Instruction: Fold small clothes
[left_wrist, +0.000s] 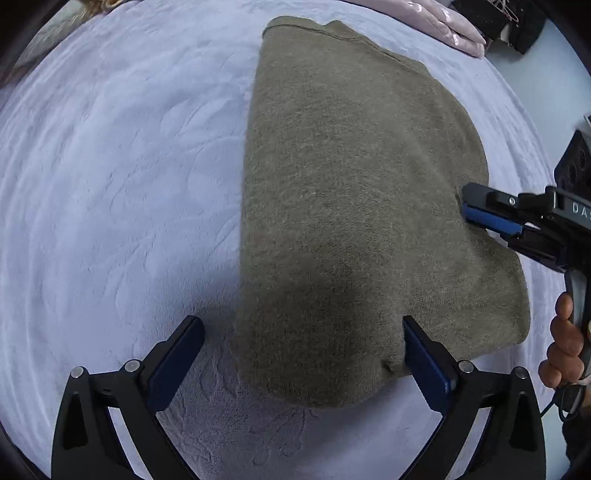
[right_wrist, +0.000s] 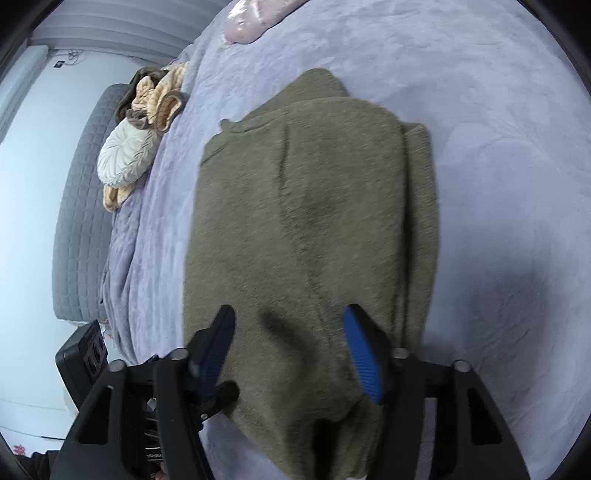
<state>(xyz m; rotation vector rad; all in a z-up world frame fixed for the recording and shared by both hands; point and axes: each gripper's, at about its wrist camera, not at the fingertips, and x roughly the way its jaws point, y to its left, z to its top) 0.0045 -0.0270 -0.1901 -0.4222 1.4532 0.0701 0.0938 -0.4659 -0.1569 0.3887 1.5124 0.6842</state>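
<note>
The olive-green knit sweater (left_wrist: 354, 206) lies folded on the lavender plush blanket (left_wrist: 122, 177), spread flat across the bed. The left gripper (left_wrist: 303, 332) hangs over its near edge, jaws spread wide; one pad touches the fabric, the other sits over bare blanket. The right gripper (right_wrist: 290, 325) straddles a raised fold, jaws partly apart, not pinching it. A hand (left_wrist: 563, 343) grips the right tool's handle. A pink pillow (right_wrist: 251, 18) sits at the bed's far end.

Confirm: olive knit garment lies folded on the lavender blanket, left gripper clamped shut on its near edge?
Not shut. The left wrist view shows the left gripper with jaws spread wide over the near edge of the olive garment, gripping nothing. It does lie folded on the lavender blanket.
</note>
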